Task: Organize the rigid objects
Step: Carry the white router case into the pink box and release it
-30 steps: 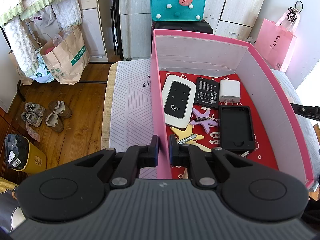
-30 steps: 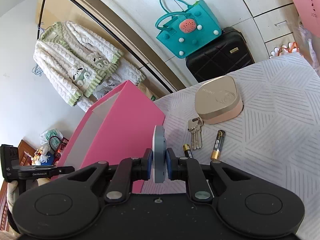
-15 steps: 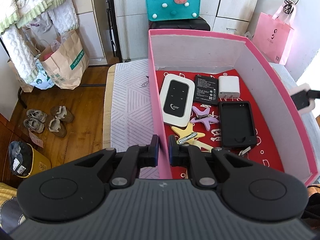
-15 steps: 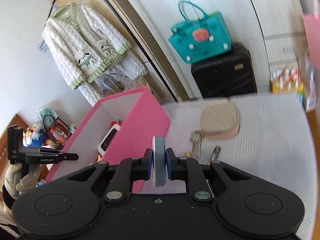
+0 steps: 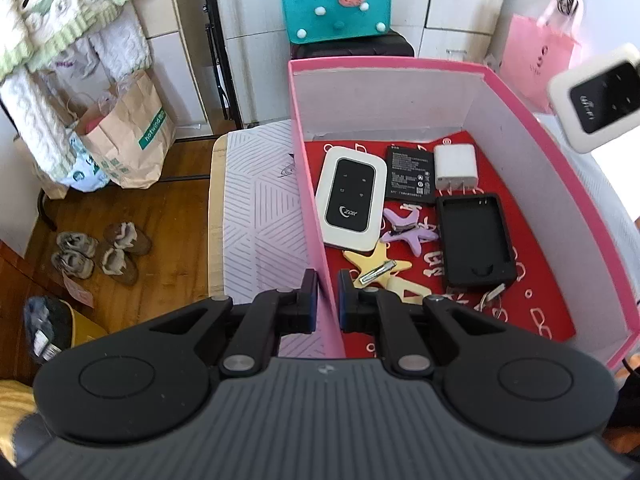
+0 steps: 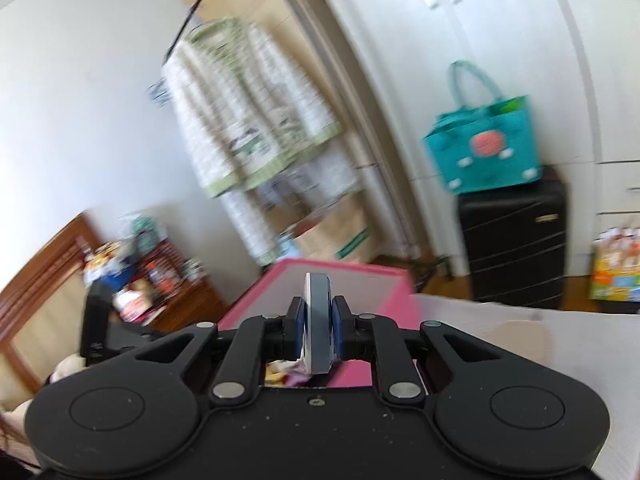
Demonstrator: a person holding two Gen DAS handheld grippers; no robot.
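Note:
My left gripper (image 5: pixel 325 292) is shut on the near left wall of the pink box (image 5: pixel 520 96), one finger outside and one inside. On the box's red floor lie a white pocket router (image 5: pixel 352 200), a black battery (image 5: pixel 410 174), a white charger plug (image 5: pixel 456 166), a black case (image 5: pixel 474 236), purple star clips (image 5: pixel 404 228) and a yellow star clip (image 5: pixel 378 270). My right gripper (image 6: pixel 317 322) is shut on a second white and black pocket router (image 6: pixel 318 320), held edge-on above the box (image 6: pixel 396 280); in the left wrist view this router (image 5: pixel 596 98) hangs at the upper right.
The box stands on a white patterned cloth (image 5: pixel 260 208). A beige compact case (image 6: pixel 524 334) lies blurred on the cloth to the right. Behind stand a black suitcase (image 6: pixel 516 236) with a teal bag (image 6: pixel 484 148), a pink bag (image 5: pixel 536 60), paper bags (image 5: pixel 128 136) and shoes (image 5: pixel 100 252).
My right gripper has lifted the second router from the cloth to above the box, rolling as it rose; it now shows in the left wrist view. My left gripper keeps its hold on the wall.

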